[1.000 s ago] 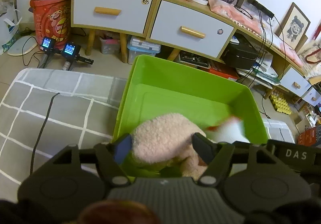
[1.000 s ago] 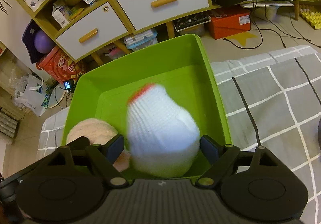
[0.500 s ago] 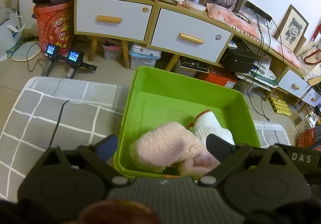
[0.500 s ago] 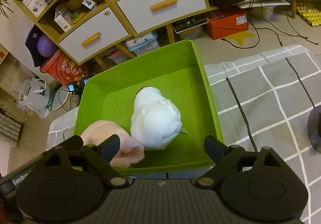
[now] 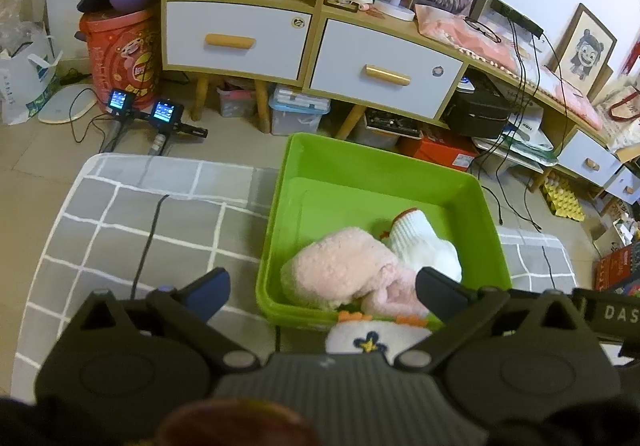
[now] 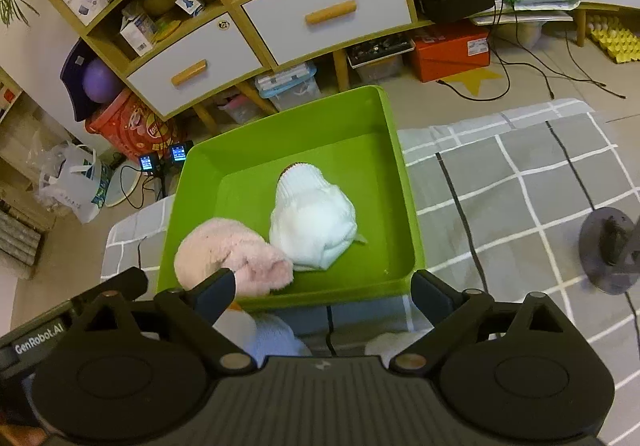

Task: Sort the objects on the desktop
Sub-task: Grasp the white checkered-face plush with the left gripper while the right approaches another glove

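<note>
Ahead of both jaws: green bin (image 6: 404, 182) on the grey checked cloth (image 5: 120, 230); pink fluffy sock (image 6: 228, 254) and white knitted sock (image 6: 312, 222) lie inside, touching each other.
Left gripper (image 5: 322, 288): jaws are opening, spread wide, nothing between them; the pink sock (image 5: 340, 270) lies beyond them, free.
Right gripper (image 6: 322, 290): jaws also opening, wide, nothing pressed; the white sock is further ahead, released.
Below my jaws: more soft items on the desk outside the bin, one white with a dark star mark (image 5: 368, 342) and one pale piece (image 6: 272, 338). I judge they are not sorted yet.
Risk one: the near wall of the bin is just beside my fingertips, so if I go down carelessly I may push the bin along the cloth.
Risk two: the black cable (image 6: 460, 214) on the cloth could catch a jaw.
Risk three: the remaining items are half hidden under the grippers; I may grasp two together, or miss.
</note>
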Demonstrator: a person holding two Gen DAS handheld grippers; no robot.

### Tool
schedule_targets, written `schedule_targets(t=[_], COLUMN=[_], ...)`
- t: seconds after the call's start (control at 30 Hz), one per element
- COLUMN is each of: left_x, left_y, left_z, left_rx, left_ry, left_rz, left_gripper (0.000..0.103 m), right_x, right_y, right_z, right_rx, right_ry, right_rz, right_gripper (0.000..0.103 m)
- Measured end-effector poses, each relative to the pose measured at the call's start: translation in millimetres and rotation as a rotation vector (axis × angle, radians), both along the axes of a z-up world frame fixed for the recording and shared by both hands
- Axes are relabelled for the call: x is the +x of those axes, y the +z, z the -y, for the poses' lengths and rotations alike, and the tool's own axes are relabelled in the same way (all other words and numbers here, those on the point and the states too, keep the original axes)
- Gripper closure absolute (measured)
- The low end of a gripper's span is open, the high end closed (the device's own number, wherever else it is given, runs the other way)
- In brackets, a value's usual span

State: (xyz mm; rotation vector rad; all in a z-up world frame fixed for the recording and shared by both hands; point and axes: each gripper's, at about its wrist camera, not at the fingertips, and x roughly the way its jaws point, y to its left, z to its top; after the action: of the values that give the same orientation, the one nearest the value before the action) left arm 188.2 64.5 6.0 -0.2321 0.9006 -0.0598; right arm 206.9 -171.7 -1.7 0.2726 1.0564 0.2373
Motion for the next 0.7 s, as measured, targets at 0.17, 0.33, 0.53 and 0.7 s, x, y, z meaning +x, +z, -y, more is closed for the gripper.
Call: schedule_targets(t=[0.17, 0.33, 0.53, 0.7], left_x=[-8, -13, -18, -21], left_y=[5, 10, 9, 6], left_z=[-2, -2, -5, -4], left_rx=[-0.008, -0.028, -0.055, -0.05], left_ry=[-0.002, -0.014, -0.022, -0.035], left_rz=[-0.02, -0.056, -0.104, -0.131], left_gripper=[0.001, 0.001, 0.001, 0.001], right_x=[-9, -18, -25, -28], right_y=[8, 12, 10, 6], right_z=[5, 6, 8, 13], right_rx=[-0.005, -0.024, -0.035, -0.035], right_ry=[0.002, 0.013, 0.015, 0.008], right_rz=[-0.005, -0.016, -0.046, -0.073], right_gripper=[0.007, 0.007, 0.007, 0.007])
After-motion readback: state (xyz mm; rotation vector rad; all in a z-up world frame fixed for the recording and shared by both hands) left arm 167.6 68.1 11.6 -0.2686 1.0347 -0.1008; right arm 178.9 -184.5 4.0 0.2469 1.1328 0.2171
